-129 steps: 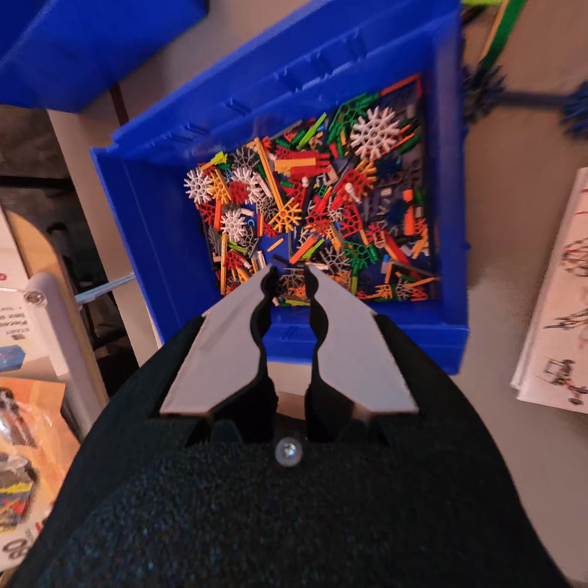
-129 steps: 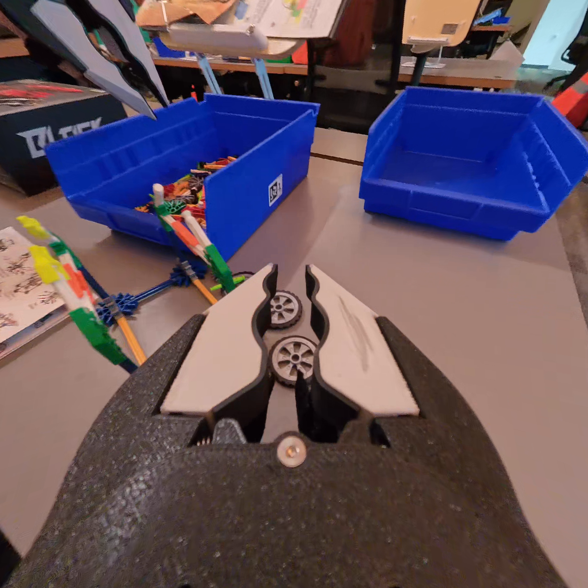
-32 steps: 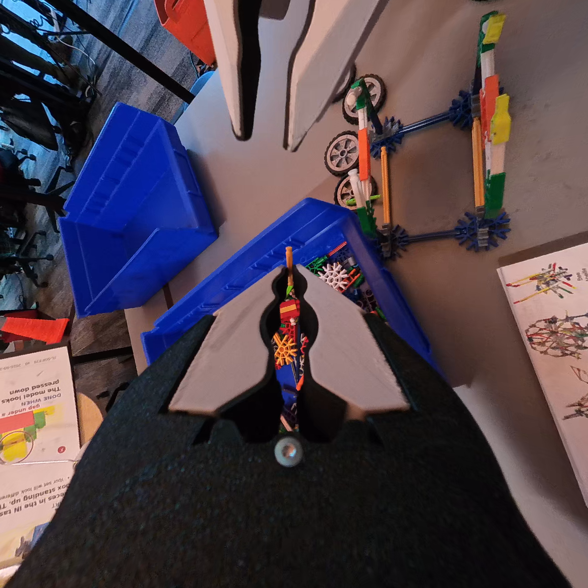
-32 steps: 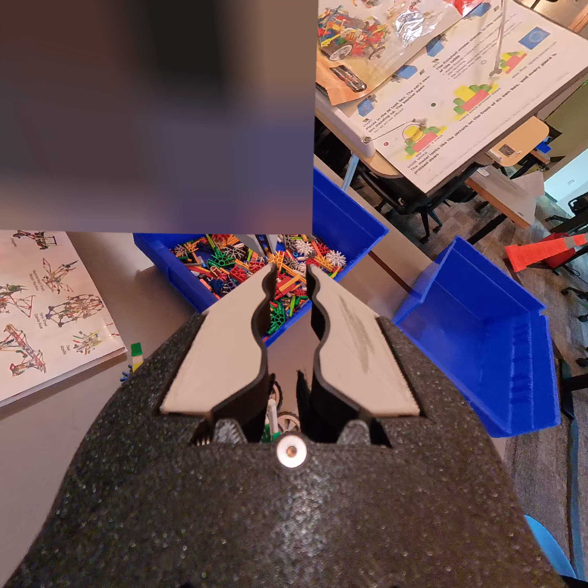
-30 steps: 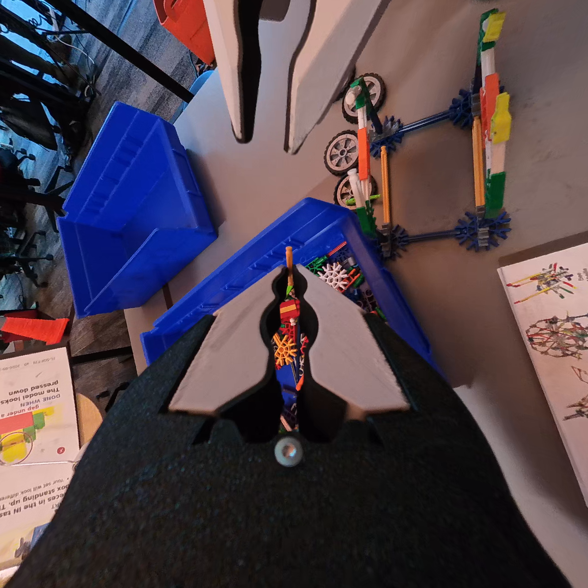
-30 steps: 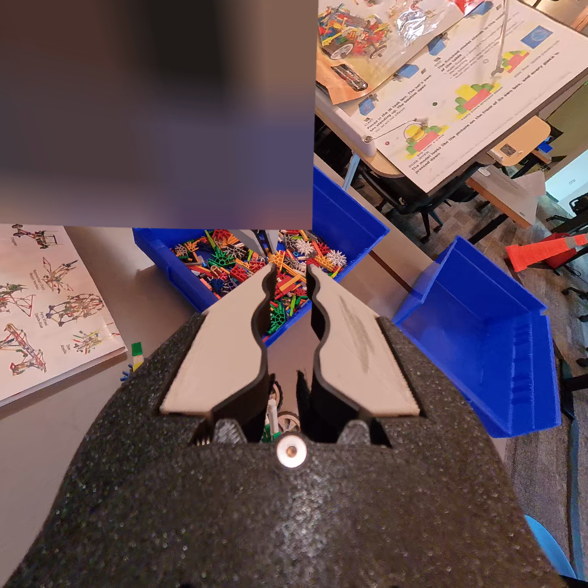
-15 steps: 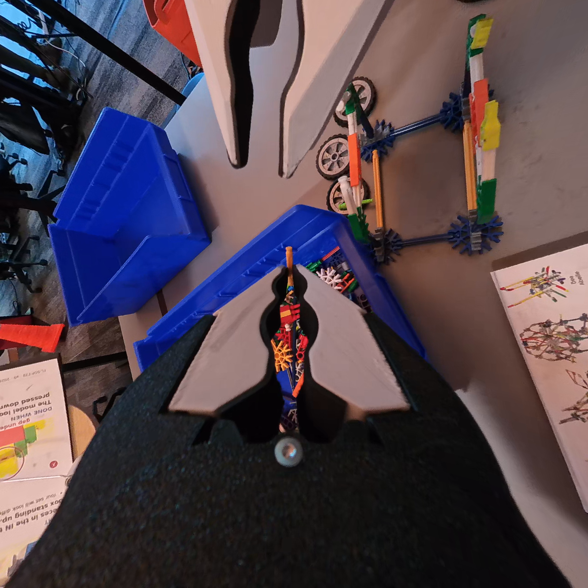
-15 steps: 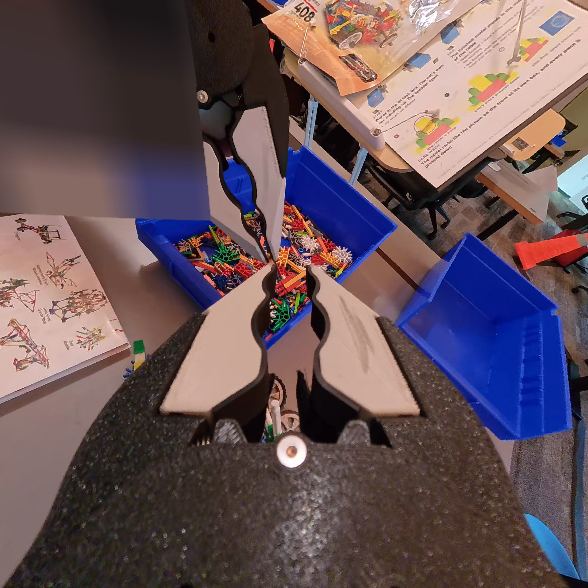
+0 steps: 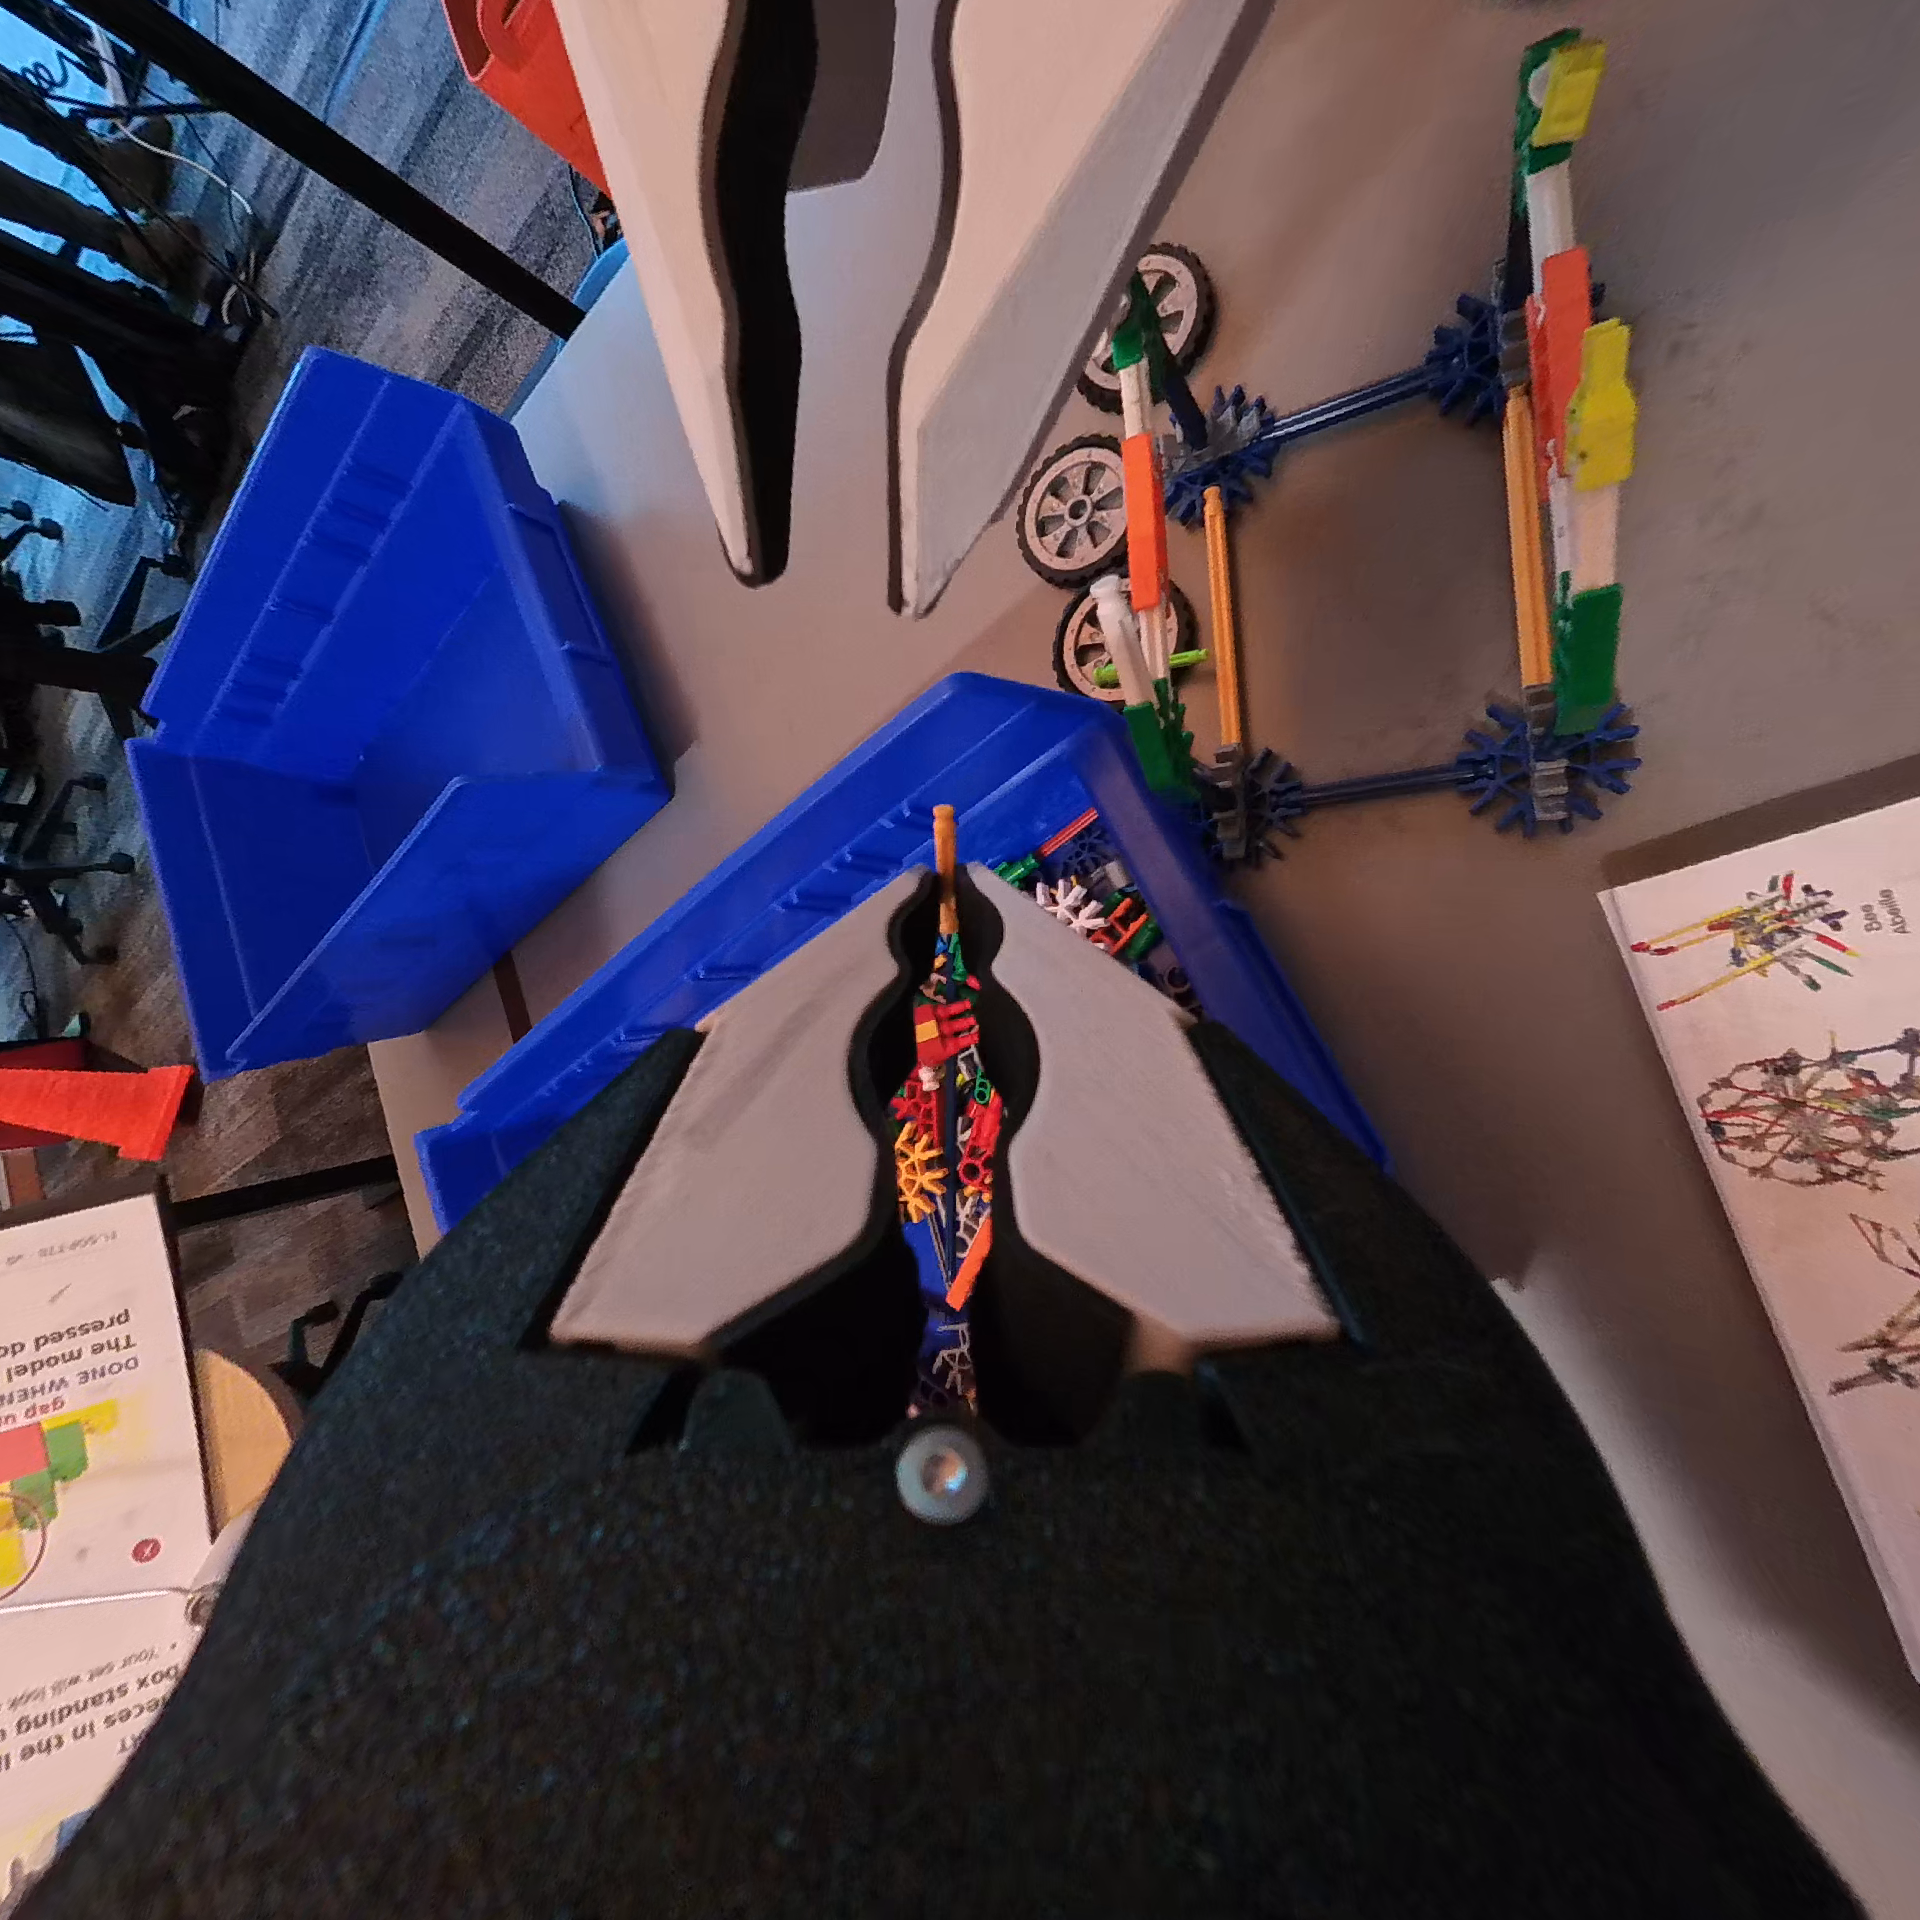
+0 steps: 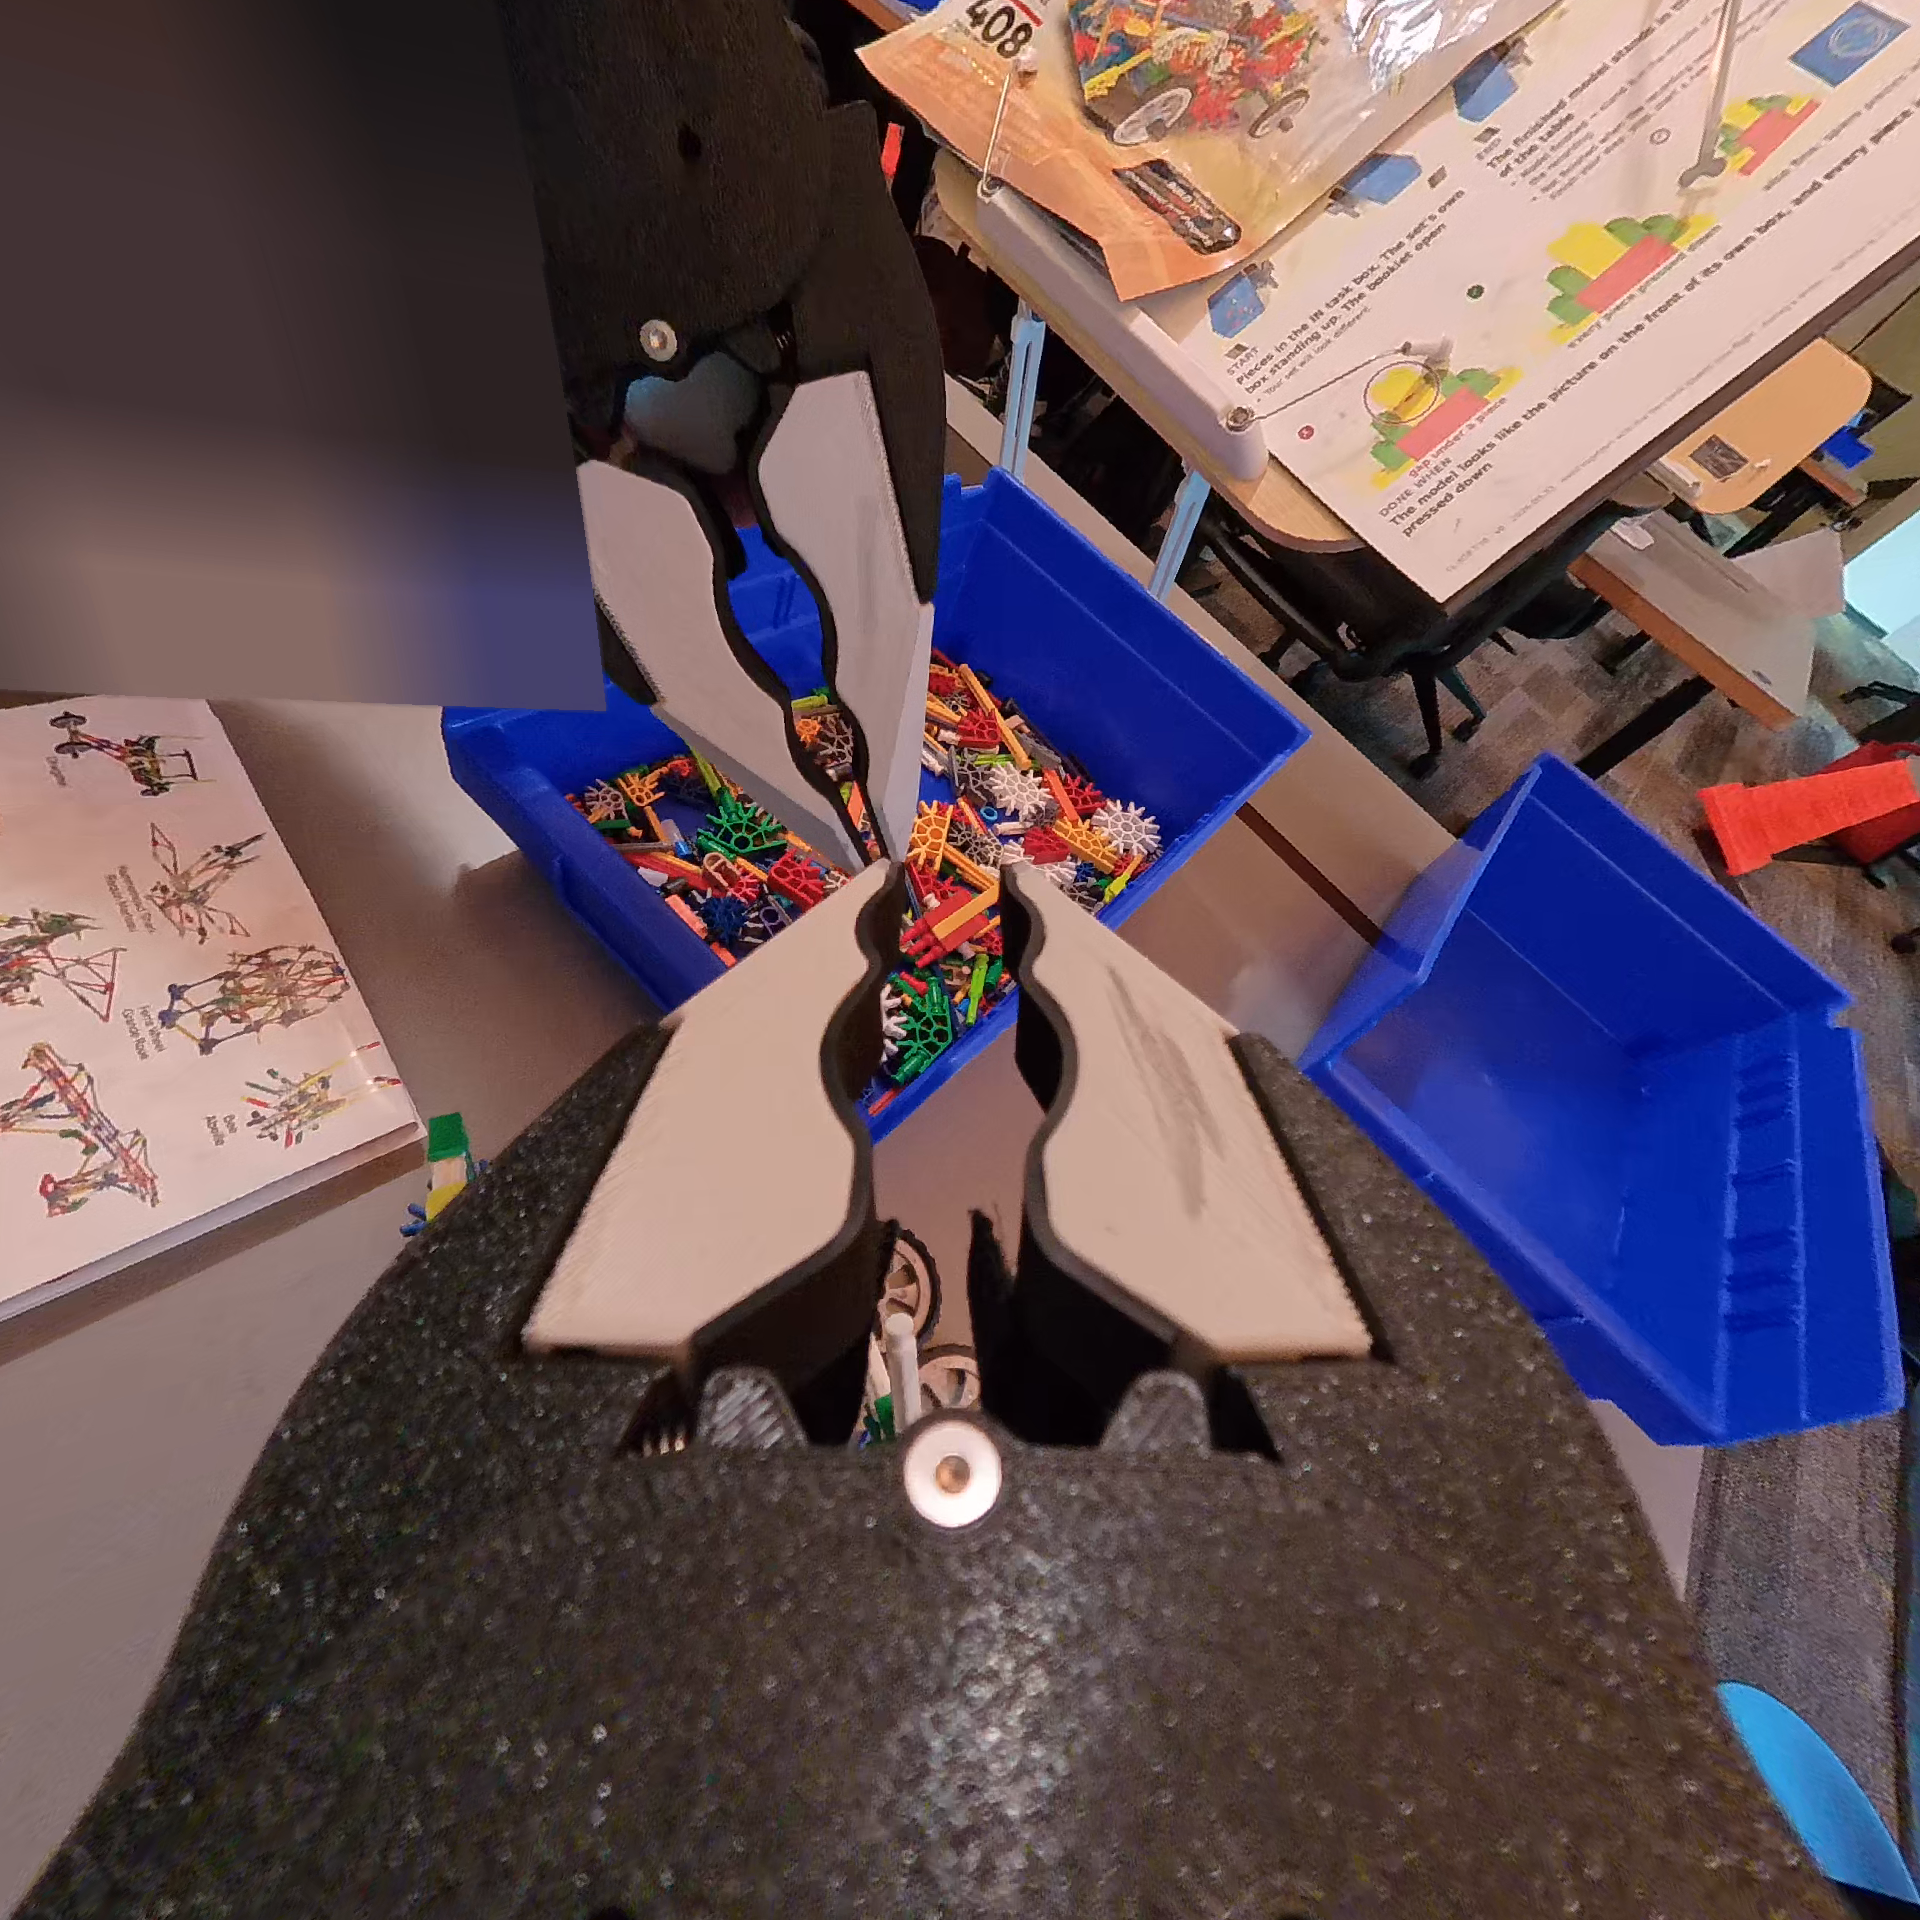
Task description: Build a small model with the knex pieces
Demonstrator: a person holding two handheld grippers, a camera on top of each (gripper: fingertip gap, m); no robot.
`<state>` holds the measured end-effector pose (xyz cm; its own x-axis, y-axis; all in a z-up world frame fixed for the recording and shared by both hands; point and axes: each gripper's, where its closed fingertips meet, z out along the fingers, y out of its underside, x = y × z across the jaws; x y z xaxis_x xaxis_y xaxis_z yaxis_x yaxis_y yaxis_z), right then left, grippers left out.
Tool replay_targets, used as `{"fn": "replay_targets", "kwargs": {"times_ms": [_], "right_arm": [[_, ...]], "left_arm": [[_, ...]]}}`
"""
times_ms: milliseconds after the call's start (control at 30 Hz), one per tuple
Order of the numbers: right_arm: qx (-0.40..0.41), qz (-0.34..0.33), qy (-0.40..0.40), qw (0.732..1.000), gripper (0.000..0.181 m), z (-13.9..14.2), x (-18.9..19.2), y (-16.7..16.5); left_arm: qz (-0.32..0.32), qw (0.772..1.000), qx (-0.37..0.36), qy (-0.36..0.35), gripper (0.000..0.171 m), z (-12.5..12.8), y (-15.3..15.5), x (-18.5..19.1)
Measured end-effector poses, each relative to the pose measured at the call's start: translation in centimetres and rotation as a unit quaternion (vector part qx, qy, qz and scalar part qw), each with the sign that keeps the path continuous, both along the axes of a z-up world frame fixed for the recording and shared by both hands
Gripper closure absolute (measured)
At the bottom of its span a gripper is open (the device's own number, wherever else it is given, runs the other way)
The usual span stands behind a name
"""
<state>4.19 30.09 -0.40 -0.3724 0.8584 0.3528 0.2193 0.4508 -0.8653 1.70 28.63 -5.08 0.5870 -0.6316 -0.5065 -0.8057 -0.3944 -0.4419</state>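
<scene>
My left gripper (image 9: 945, 885) is shut on a thin orange rod (image 9: 943, 831) that sticks out past its tips. It hangs high over a blue bin (image 9: 821, 821) full of small coloured rods and connectors. My right gripper (image 9: 831, 592) shows at the top of the left wrist view, open and empty, pointing at the rod. In the right wrist view my right gripper (image 10: 951, 883) is open above the same bin (image 10: 1143, 665), with the left gripper's tips (image 10: 883, 854) just beyond its left finger. I cannot make out the rod there.
A rod-and-connector frame (image 9: 1148, 520) with grey wheels (image 9: 1075, 514) lies on the grey table beside the full bin. An empty blue bin (image 9: 364, 644) (image 10: 1558, 1039) stands at the table's edge. An open picture booklet (image 9: 1787, 1091) (image 10: 156, 987) lies on the table. A slanted board with sheets (image 10: 1507, 312) stands behind. Across from one pair of fingers to the other is roughly 6 cm.
My left gripper, open low over the bin 4.3 s ago, now grips the orange rod high above it. My right gripper rose from the wheels and has closed in on the left gripper's tips.
</scene>
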Motion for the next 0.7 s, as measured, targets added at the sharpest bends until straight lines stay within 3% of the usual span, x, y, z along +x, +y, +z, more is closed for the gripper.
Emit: {"fn": "replay_targets", "kwargs": {"times_ms": [700], "right_arm": [[-0.005,0.002,-0.003,1.000,0.164,-0.12,-0.35,-0.10]], "left_arm": [[-0.004,1.000,-0.007,-0.001,0.171,-0.59,0.16,0.27]]}}
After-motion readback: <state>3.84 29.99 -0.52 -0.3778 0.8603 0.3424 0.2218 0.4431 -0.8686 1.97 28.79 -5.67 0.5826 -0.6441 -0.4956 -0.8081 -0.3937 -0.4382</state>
